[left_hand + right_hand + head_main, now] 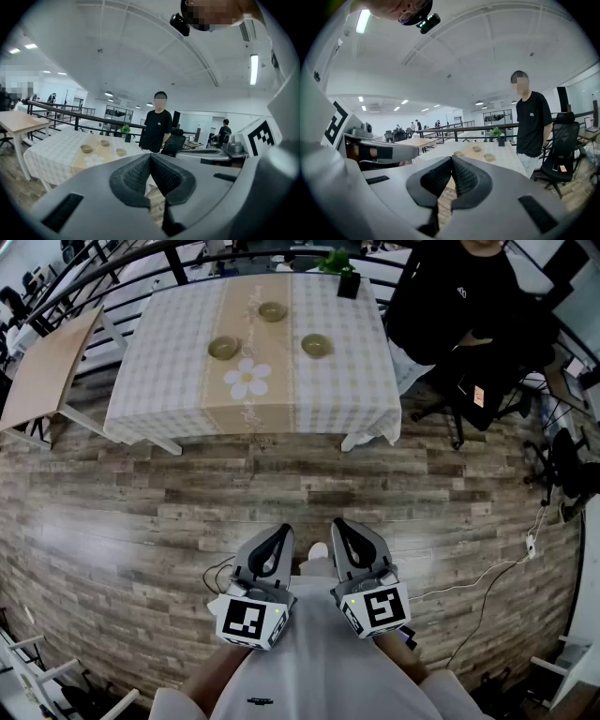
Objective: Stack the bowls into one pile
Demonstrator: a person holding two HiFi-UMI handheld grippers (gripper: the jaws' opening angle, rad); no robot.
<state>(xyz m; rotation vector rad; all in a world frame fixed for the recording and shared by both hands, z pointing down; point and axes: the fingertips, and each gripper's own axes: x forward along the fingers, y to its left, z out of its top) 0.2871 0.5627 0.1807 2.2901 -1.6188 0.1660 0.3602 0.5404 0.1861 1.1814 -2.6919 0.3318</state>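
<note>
Left gripper [281, 532] and right gripper [338, 525]: fingers pressed together, nothing between them, held over the floor [141, 521]. Left bowl [223, 349], far bowl [272, 311] and right bowl [317, 345] stand apart, unstacked, on the worktop [352, 381], well away from both grippers.

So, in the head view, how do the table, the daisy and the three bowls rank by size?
1. Table
2. Daisy
3. Left bowl, right bowl and far bowl look alike; the far one may seem smaller only from distance.
</note>
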